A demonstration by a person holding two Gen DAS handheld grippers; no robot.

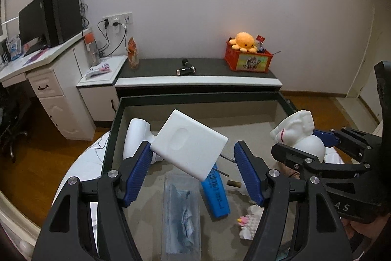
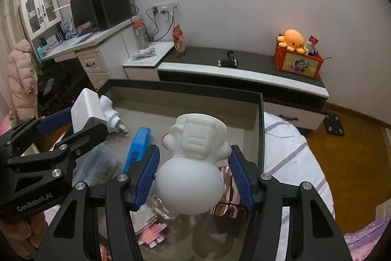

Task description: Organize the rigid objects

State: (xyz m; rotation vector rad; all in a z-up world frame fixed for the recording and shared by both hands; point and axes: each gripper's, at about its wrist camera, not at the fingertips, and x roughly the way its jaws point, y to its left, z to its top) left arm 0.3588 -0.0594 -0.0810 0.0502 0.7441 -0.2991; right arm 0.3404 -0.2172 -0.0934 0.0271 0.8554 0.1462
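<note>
We hold the left hand-held gripper (image 1: 193,171) above a shallow dark-rimmed tray (image 1: 195,97), its blue pads clamped on a flat white block (image 1: 189,144) with an oval dimple in its face. The block hangs tilted, one corner pressed to the left pad; where it meets the right pad is hidden by the block itself. Our right hand-held gripper (image 2: 194,175) is closed around a white astronaut figurine (image 2: 191,163), pads squeezing the sides between its round helmet and its backpack, and it too is lifted above the tray.

Inside the tray, on its grey floor, we see a white plug adapter (image 1: 136,138) lying by the left wall, a blue rectangular box (image 1: 216,192) with a barcode label near the middle, a clear plastic case (image 1: 182,217) holding something pale blue just beside it, and a small white-and-pink toy (image 1: 249,224) toward the right. A thin dark rod (image 1: 226,159) pokes out from behind the block. In the right wrist view, a shiny copper-coloured object (image 2: 227,197) and some pink printed packets (image 2: 151,229) lie under the figurine; we cannot tell what these are.

On the low cabinet (image 1: 198,81) against the wall sits a red crate (image 1: 249,60) holding an orange plush octopus (image 1: 245,41) and small packets. A dark cylindrical tool (image 1: 186,70) lies well apart from it. The desk (image 1: 36,62) on the left carries a monitor (image 1: 31,21).
</note>
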